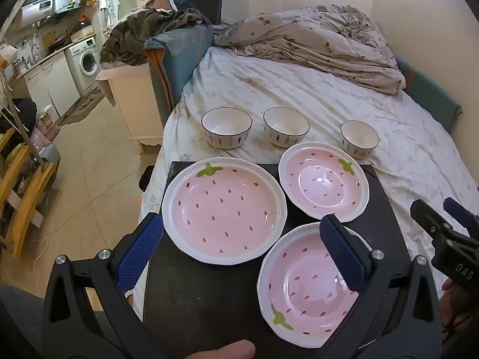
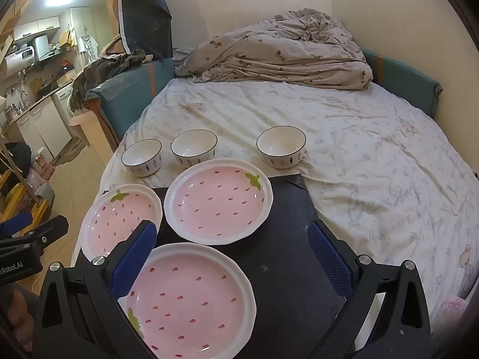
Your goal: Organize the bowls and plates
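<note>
Three pink strawberry plates lie on a black mat (image 1: 209,299) on the bed: a large one at left (image 1: 224,209), one at the far right (image 1: 323,181) and one nearest me (image 1: 305,293). Behind them three white dark-rimmed bowls (image 1: 226,127) (image 1: 286,125) (image 1: 359,137) stand in a row on the sheet. My left gripper (image 1: 241,224) hovers open above the left and near plates, holding nothing. My right gripper (image 2: 231,227) is open too, empty, over the near plate (image 2: 191,296) and the mat (image 2: 293,239). Each gripper shows at the edge of the other's view.
A crumpled duvet (image 1: 314,39) lies at the head of the bed, against a blue padded frame (image 1: 167,68). Left of the bed is tiled floor (image 1: 89,179), a pale cabinet (image 1: 134,98), a washing machine (image 1: 86,59) and a wooden rack (image 1: 24,197).
</note>
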Available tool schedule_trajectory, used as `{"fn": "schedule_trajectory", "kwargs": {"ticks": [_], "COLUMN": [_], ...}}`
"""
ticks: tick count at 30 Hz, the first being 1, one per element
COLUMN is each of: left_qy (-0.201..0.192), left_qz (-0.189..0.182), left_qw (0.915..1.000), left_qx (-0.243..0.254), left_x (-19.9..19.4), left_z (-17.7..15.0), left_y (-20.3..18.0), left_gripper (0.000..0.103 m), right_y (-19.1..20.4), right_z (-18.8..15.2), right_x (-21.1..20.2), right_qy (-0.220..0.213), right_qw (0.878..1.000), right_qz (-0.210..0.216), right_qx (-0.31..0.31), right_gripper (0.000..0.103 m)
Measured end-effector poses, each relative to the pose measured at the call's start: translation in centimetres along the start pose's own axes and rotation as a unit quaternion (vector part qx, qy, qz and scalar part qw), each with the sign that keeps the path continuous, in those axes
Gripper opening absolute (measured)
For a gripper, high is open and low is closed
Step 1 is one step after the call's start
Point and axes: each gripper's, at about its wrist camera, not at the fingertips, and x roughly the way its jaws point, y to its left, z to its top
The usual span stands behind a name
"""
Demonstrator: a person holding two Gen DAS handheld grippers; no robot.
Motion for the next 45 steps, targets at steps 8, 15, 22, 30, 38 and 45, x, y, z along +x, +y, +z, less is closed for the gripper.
{"fn": "schedule_trajectory", "kwargs": {"ticks": [8,15,22,30,38,45], "left_qy": [0.003,0.001,0.001,0.000,0.009,0.010], "left_qz": [0.003,0.005,0.005,0.002,0.003,0.003], "left_qw": [1.0000,1.0000,1.0000,1.0000,0.9999,0.9999], "left_qx": [-0.002,-0.002,-0.003,-0.001,-0.006,-0.005], "left_x": [0.09,0.60,0.52,0.31,0.36,0.48], "left_z": [-0.01,0.05,-0.18,-0.28,-0.20,-0.13], "left_y": [0.01,0.24,0.16,0.09,0.24,0.30], "left_gripper": [0.103,0.103,0.103,0.103,0.103,0.103], "right_y": [-0.02,0.07,0.03,0.13,0.25,0.25], "right_z": [0.02,-0.05,-0.19,-0.37,-0.52,-0.50], "right_x": [0.03,0.09,0.16,0.44,0.52,0.50], "right_qy": [0.002,0.002,0.008,0.008,0.011,0.011], "right_qw": [1.000,1.000,1.000,1.000,1.000,1.000], "right_qz": [-0.001,-0.002,-0.001,-0.001,-0.001,0.000], "right_qx": [0.000,-0.002,-0.005,-0.004,-0.005,-0.005], "right_gripper": [0.102,0.102,0.103,0.103,0.103,0.103]}}
